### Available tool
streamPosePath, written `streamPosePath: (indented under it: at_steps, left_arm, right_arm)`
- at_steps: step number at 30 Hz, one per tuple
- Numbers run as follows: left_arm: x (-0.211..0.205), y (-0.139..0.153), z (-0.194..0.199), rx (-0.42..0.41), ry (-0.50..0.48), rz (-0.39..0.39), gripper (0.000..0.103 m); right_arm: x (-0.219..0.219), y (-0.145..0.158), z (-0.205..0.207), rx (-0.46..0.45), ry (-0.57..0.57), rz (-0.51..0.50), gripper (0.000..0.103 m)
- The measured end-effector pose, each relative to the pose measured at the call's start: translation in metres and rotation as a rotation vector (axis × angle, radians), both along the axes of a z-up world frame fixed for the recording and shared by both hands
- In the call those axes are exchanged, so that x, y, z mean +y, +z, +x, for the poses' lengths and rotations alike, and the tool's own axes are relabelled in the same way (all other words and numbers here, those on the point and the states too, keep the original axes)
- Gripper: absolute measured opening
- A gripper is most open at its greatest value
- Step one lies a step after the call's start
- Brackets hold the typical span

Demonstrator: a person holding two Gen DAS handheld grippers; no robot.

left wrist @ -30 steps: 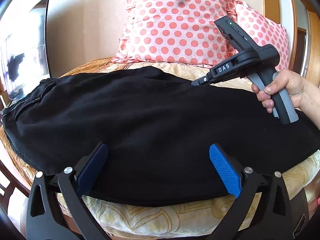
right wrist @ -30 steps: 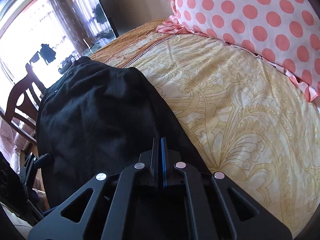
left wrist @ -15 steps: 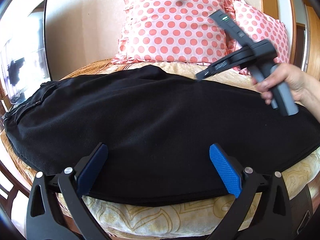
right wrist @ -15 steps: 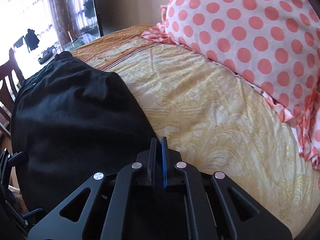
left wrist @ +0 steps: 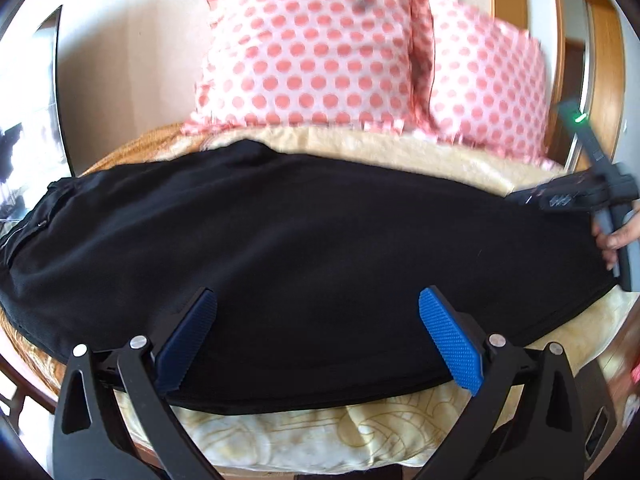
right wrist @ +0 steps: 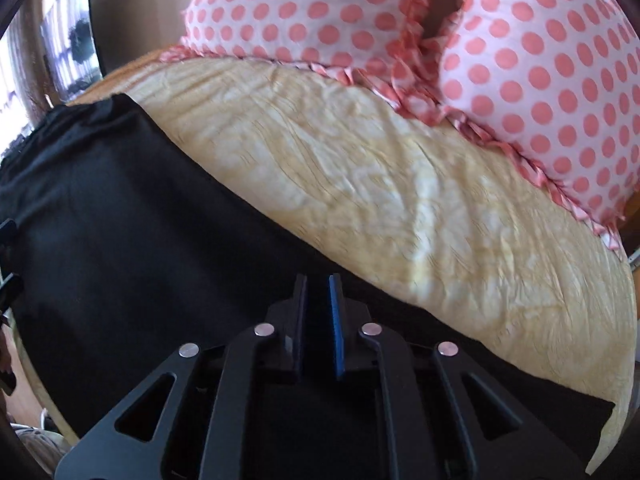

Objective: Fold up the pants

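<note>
My left gripper (left wrist: 318, 336) gapes over the pants (left wrist: 304, 240); my right gripper (right wrist: 319, 320), jaws barely parted, could pinch only one layer.

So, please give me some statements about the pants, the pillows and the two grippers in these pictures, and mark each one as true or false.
1. The black pants lie spread out on the yellow bedspread. True.
2. The left gripper is shut on the pants. False: its jaws stand wide open, with nothing between them.
3. Two pink-dotted pillows stand behind the pants. True.
4. The right gripper has its jaws wide apart. False: only a narrow gap shows between them.
5. The pants are folded into a small square. False: they lie at full length.
</note>
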State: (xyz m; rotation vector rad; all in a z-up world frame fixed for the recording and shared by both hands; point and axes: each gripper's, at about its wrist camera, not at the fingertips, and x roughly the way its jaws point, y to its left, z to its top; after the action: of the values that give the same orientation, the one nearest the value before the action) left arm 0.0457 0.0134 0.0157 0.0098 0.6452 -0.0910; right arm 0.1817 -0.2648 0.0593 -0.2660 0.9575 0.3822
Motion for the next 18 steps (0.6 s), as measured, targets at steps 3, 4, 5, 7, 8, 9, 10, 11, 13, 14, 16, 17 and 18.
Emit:
streamPosePath:
  at_steps: [3,4,5,7,8,9,10,11,13,14,16,17,18]
  left_arm:
    - [-0.006,-0.004,0.000,-0.009,0.009,0.046,0.101]
    - [-0.004,-0.004,0.000,-0.005,0.011,0.031,0.101]
    - [-0.003,-0.004,0.001,-0.004,0.008,0.027,0.101]
    - [-0.003,-0.004,0.001,-0.006,0.007,0.030,0.101]
    - [-0.003,-0.005,0.001,-0.010,0.009,0.033,0.101]
    - [-0.004,-0.005,0.001,-0.015,0.011,0.037,0.101]
    - [-0.003,-0.005,0.001,-0.017,0.011,0.036,0.101]
    - [-0.003,-0.005,0.001,-0.017,0.010,0.036,0.101]
    - [-0.002,-0.004,0.002,-0.016,0.005,0.037,0.101]
    - [-0.002,-0.004,0.003,-0.015,0.003,0.037,0.101]
    - [-0.003,-0.004,0.004,-0.014,0.003,0.039,0.101]
    - [-0.003,-0.004,0.004,-0.015,0.004,0.038,0.101]
    - [-0.003,-0.005,0.004,-0.016,0.006,0.038,0.101]
  right_arm:
    - [-0.031,0.008,-0.012,-0.078,-0.116,-0.070,0.041]
    - [-0.051,0.014,-0.022,-0.101,-0.167,-0.054,0.041]
    - [-0.071,0.020,-0.031,-0.113,-0.218,-0.015,0.043]
    - [-0.116,0.031,-0.051,-0.133,-0.348,0.045,0.054]
    - [-0.138,0.035,-0.062,-0.148,-0.419,0.066,0.060]
    - [-0.161,0.039,-0.073,-0.163,-0.486,0.081,0.061]
    - [-0.192,0.042,-0.087,-0.171,-0.584,0.091,0.061]
    - [-0.213,0.041,-0.097,-0.176,-0.642,0.096,0.061]
    - [-0.251,0.042,-0.113,-0.181,-0.735,0.110,0.061]
    - [-0.259,0.043,-0.117,-0.179,-0.750,0.113,0.061]
    - [-0.263,0.047,-0.116,-0.187,-0.716,0.116,0.061]
    - [-0.255,0.050,-0.112,-0.198,-0.671,0.108,0.061]
    - [-0.242,0.052,-0.105,-0.203,-0.610,0.102,0.061]
